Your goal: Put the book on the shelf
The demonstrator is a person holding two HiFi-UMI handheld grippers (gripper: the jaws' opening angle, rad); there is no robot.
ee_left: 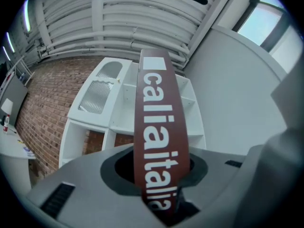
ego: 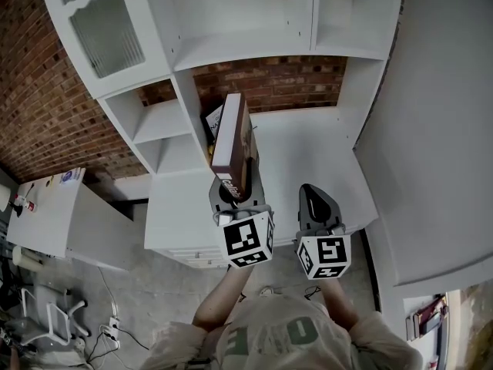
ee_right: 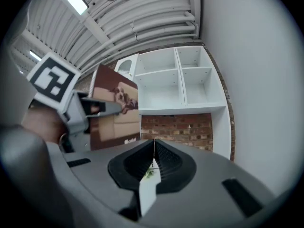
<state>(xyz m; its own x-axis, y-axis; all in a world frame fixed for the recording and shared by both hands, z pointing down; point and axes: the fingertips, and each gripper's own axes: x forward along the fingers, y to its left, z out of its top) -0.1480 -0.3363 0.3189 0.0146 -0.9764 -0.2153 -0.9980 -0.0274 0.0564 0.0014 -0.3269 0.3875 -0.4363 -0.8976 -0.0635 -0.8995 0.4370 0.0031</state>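
Observation:
A brown book (ego: 231, 141) with white letters on its spine stands upright in my left gripper (ego: 235, 195), which is shut on its lower end. It is held over the white desk top (ego: 308, 153), in front of the divider of the white shelf unit (ego: 254, 45). In the left gripper view the spine (ee_left: 159, 127) runs up from between the jaws (ee_left: 159, 179). My right gripper (ego: 312, 199) hovers to the right of the book, shut and empty. In the right gripper view the jaws (ee_right: 153, 158) meet, and the book's cover (ee_right: 116, 110) shows at the left.
A glass-fronted cabinet door (ego: 108, 29) is at the shelf's upper left. A dark object (ego: 209, 119) sits behind the book by the divider. A brick wall (ego: 46, 106) runs behind. A white table (ego: 54, 214) stands to the left, a white wall panel (ego: 439, 129) to the right.

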